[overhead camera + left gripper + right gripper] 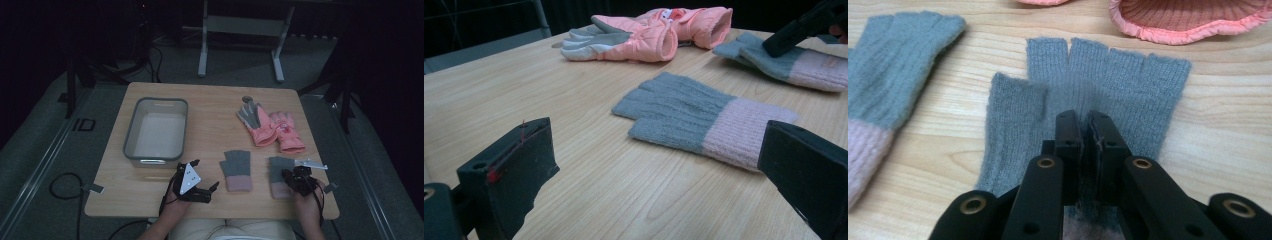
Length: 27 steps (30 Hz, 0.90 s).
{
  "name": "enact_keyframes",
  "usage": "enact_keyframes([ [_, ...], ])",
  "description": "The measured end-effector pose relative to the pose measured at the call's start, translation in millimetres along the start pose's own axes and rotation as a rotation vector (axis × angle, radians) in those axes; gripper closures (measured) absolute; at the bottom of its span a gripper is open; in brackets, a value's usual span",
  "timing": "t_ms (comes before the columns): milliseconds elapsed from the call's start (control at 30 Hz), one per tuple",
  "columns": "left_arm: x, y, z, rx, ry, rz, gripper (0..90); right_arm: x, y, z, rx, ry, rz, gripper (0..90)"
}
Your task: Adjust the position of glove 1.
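Two grey fingerless gloves with pink cuffs lie flat near the table's front edge. My right gripper (287, 176) (1083, 120) points down on the right-hand grey glove (276, 165) (1128, 80), shut, with a fold of the knit pinched between its pads just above the cuff. The other grey glove (236, 169) (704, 120) (898, 60) lies apart to its left. My left gripper (205, 176) (659, 165) rests low over the wood left of that glove, its jaws wide open and holding nothing. In the left gripper view the right gripper (796, 30) shows dark over the far glove (754, 52).
A pair of pink padded gloves (272, 129) (649, 32) (1193, 22) lies at the back right of the wooden table (210, 110), a small dark round thing (247, 99) behind them. A clear grey-rimmed bin (162, 101) stands at the left. Cables trail off the front edge.
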State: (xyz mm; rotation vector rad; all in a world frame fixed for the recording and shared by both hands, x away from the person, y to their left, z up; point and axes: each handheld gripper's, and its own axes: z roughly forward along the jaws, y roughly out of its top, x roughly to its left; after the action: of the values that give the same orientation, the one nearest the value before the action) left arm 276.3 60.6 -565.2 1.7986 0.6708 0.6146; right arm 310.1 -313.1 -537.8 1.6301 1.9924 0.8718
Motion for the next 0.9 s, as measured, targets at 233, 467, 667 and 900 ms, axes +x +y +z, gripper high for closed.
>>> enact_keyframes([
  [233, 0.0, 0.1, 0.3, 0.002, -0.003, -0.002, 1.6, -6.5, -0.7, 11.5, 0.017, 0.033, -0.041, 72.9],
  [467, -0.2, 0.2, 0.4, 0.003, -0.006, 0.004, 1.6, -5.1, 2.2, 10.3, 0.019, 0.030, -0.063, 63.4],
  [667, 1.0, 0.1, 0.3, 0.003, -0.018, -0.009, 1.6, -13.0, 14.2, -1.4, -0.001, 0.074, -0.187, 58.9],
  [900, 0.0, 0.2, 0.5, 0.004, -0.008, -0.006, 1.6, -31.2, 24.7, -5.9, 0.044, 0.178, -0.304, 57.8],
])
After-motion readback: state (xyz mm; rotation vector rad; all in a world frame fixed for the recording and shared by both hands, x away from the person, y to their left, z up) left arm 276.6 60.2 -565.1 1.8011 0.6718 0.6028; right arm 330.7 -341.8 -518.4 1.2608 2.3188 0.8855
